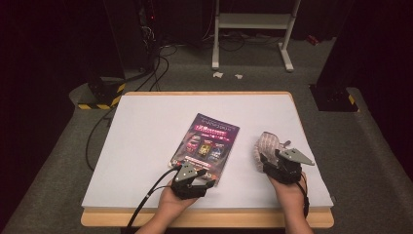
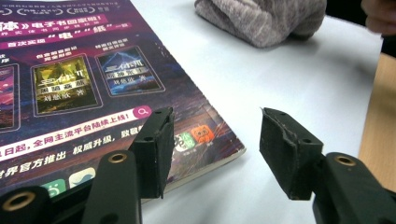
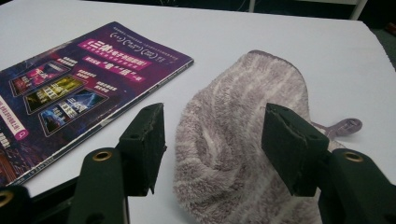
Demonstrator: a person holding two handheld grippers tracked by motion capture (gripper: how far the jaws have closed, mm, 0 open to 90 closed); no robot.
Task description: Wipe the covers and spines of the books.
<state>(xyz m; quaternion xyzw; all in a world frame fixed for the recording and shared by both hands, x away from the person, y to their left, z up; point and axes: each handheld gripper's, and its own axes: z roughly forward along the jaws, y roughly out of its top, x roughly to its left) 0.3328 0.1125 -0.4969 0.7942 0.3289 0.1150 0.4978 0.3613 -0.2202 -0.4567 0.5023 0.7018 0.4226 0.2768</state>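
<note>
Left gripper [image 1: 200, 179] low over near edge of white-covered counter [image 1: 146, 146], fingers [image 2: 154, 149] released, wide gap, nothing between them. One finger overlapping near corner of glossy purple paperback magazine with printed book covers [image 2: 93, 93]; cannot tell whether touching the cover. Other finger off the magazine, above bare counter just beside its near corner. Magazine flat, face up, spine edge running away from that finger. In high view magazine [image 1: 207, 144] lying straight ahead of left fingers, tilted, near corner under the finger tips.

Right gripper [image 1: 269, 160] fingers [image 3: 144, 144] also released, spread wide. Fluffy grey-lilac striped fabric mitt [image 3: 243, 149] lying between and ahead of right fingers, bulk of it in the gap; pads not visibly pressing on it, small gap seen on left-hand finger side, other side too close to tell. Mitt rumpled, flat on counter, small lilac hanging loop [image 3: 343, 126] sticking out beyond right-hand finger. In high view mitt [image 1: 267, 144] just ahead of right fingers, well apart from left fingers, magazine between the two sets. From left gripper view, mitt [image 2: 261, 18] far ahead, past magazine edge.

Grey three-cornered plates on top of both grippers, black cable [image 1: 146, 200] trailing from left one toward the person. Hands gripping both from near edge.
</note>
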